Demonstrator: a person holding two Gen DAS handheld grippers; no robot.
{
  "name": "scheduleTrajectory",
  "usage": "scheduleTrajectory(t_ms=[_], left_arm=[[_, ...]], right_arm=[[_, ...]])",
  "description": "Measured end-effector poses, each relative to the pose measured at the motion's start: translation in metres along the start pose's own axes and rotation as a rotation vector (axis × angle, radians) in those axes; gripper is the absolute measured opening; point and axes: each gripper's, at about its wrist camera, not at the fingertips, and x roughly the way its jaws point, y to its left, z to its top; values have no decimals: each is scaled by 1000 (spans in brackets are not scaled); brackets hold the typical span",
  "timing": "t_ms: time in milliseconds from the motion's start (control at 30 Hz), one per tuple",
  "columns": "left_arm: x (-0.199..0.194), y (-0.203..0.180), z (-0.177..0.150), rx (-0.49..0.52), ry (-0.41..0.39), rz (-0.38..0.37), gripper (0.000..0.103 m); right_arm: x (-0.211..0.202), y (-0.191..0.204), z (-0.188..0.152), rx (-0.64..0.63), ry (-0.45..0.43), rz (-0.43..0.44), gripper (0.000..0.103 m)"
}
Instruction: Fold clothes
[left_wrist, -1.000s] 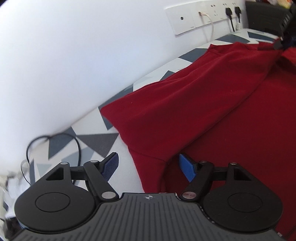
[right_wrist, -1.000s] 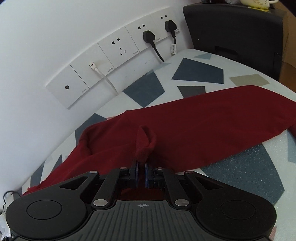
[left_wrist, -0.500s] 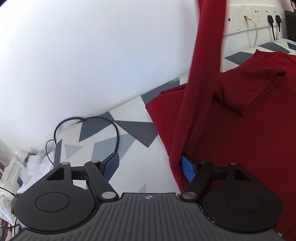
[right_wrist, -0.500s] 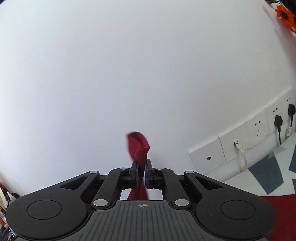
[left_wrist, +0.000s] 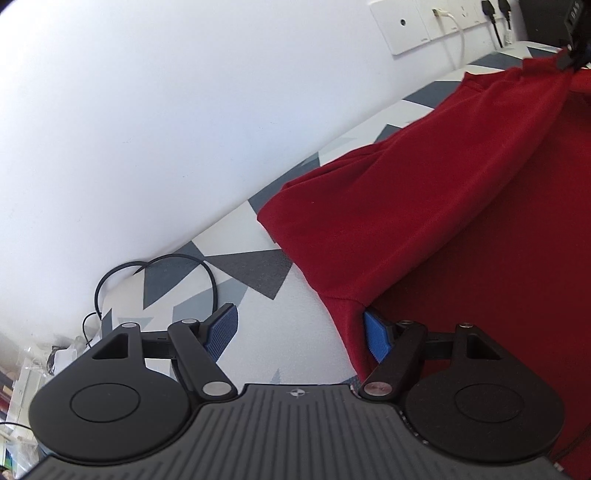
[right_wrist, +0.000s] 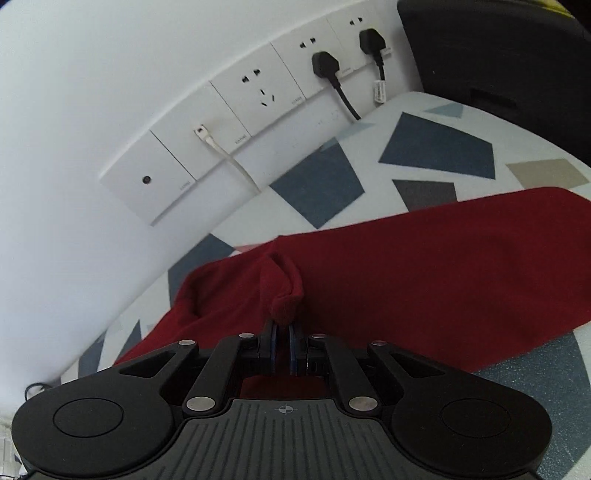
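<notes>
Nearest in the right wrist view, the right gripper (right_wrist: 282, 341) is clenched on a bunched fold of the red garment (right_wrist: 424, 280), which lies on the patterned table (right_wrist: 436, 155); only this view shows the wall sockets (right_wrist: 258, 92) close up. Nearest in the left wrist view, the left gripper (left_wrist: 301, 332) stands released, its right pad touching the garment's edge. Farther off, a black cable (left_wrist: 155, 266) loops by the wall.

Dark red garment (right_wrist: 424, 280) spread on the patterned surface, 1 cuff bunched upward.
</notes>
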Motion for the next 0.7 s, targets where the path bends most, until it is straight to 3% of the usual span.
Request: scheduleTrajectory(t_ms=[133,167,200,300,433,600,700], left_arm=[[5,8,0,-11,21,-36,77],[6,11,0,-18,31,-46,78],[6,13,1,-31,40,-56,78],[8,24,1,-87,71,-95,80],[-4,37,2,-205,97,-144,80],[-31,54,12,-414,7,-211,86],[-32,46,24,-490,-20,-261,89]], right_arm=[[11,8,-5,-130,64,-82,10],[12,8,-8,-154,69,-110,19],[10,7,-9,-170,55,-126,28],[-8,-1,-8,-177,-40,-132,38],[-40,-34,-6,-59,-112,-137,39],[-83,-92,-36,189,-193,-144,44],[-97,-125,-53,279,-221,-172,46]])
